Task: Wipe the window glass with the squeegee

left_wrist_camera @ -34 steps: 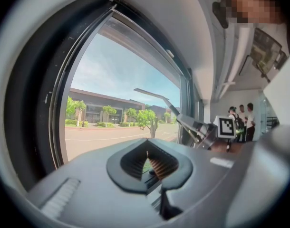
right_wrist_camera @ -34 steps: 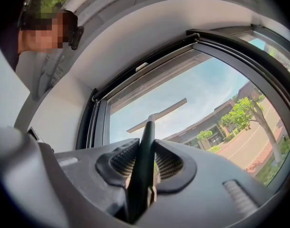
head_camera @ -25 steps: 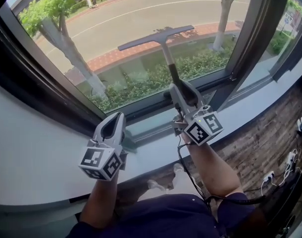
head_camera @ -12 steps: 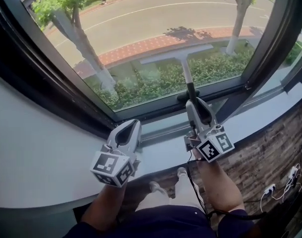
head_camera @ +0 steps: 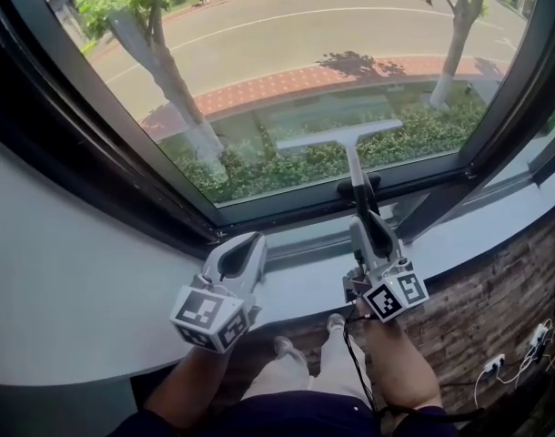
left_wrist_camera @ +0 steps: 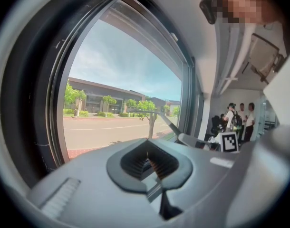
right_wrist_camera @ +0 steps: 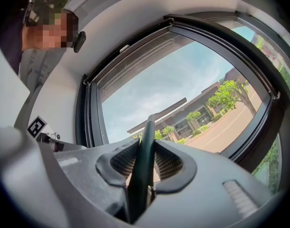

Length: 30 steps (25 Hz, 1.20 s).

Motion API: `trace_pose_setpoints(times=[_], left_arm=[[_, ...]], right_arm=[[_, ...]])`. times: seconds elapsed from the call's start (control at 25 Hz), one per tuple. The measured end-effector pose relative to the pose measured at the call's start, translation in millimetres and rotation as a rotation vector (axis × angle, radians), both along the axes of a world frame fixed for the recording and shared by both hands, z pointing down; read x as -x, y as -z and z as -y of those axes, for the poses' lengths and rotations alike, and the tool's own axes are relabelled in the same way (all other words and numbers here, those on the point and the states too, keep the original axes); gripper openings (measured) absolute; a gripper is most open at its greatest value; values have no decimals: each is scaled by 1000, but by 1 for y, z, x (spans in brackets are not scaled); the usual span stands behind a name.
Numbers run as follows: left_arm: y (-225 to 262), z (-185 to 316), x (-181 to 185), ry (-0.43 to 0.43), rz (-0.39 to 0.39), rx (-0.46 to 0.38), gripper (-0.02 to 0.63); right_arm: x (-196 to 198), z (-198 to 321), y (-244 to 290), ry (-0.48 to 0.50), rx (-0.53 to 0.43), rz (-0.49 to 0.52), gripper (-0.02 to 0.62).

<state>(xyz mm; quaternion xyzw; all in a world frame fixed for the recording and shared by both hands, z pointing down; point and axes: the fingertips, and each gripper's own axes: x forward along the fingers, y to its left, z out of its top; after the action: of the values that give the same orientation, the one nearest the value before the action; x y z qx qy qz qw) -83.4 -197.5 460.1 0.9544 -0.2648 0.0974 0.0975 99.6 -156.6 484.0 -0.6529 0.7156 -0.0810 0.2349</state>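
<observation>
The right gripper (head_camera: 363, 224) is clamped on the dark handle of the squeegee (head_camera: 353, 167), and in the right gripper view the handle (right_wrist_camera: 145, 151) runs straight up between the two ribbed pads, which press it from both sides; the handle rises from the jaws over the dark lower window frame (head_camera: 287, 209) to the pale blade, which lies across the lower part of the window glass (head_camera: 305, 44), nearly level with its right end a little higher; the left gripper (head_camera: 248, 244) hangs over the white window sill (head_camera: 77, 280), just left of the right one and apart from it, pointing toward the frame; in the left gripper view its jaws (left_wrist_camera: 148, 161) are drawn together with nothing between them; the same view shows the squeegee (left_wrist_camera: 169, 124) to the right against the pane; through the glass lie a road (head_camera: 287, 25), a strip of brick paving, trees and a hedge (head_camera: 287, 167); below the sill at the right stands a brick wall (head_camera: 478, 289).
</observation>
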Motion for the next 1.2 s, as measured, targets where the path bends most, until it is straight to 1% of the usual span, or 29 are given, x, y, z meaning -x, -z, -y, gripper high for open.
trace_pose_setpoints(times=[0.2, 0.32, 0.56, 0.84, 1.04, 1.12, 1.2], left_arm=[[-6, -4, 2, -4, 21, 4, 5], [-9, -8, 3, -7, 37, 25, 5], [-13, -4, 10, 11, 57, 30, 5], [-17, 0, 16, -1, 53, 31, 5], [-23, 6, 22, 9, 41, 42, 5], [-24, 5, 20, 13, 39, 47, 5], [-22, 5, 16, 20, 42, 49, 5]], right_arm=[[2, -3, -23, 3, 40, 21, 103], [4, -6, -34, 7, 59, 38, 103], [8, -7, -55, 17, 97, 70, 103], [12, -8, -74, 13, 151, 95, 103], [16, -5, -93, 9, 180, 119, 103], [15, -7, -102, 10, 206, 125, 103], [15, -9, -111, 18, 239, 108, 103]])
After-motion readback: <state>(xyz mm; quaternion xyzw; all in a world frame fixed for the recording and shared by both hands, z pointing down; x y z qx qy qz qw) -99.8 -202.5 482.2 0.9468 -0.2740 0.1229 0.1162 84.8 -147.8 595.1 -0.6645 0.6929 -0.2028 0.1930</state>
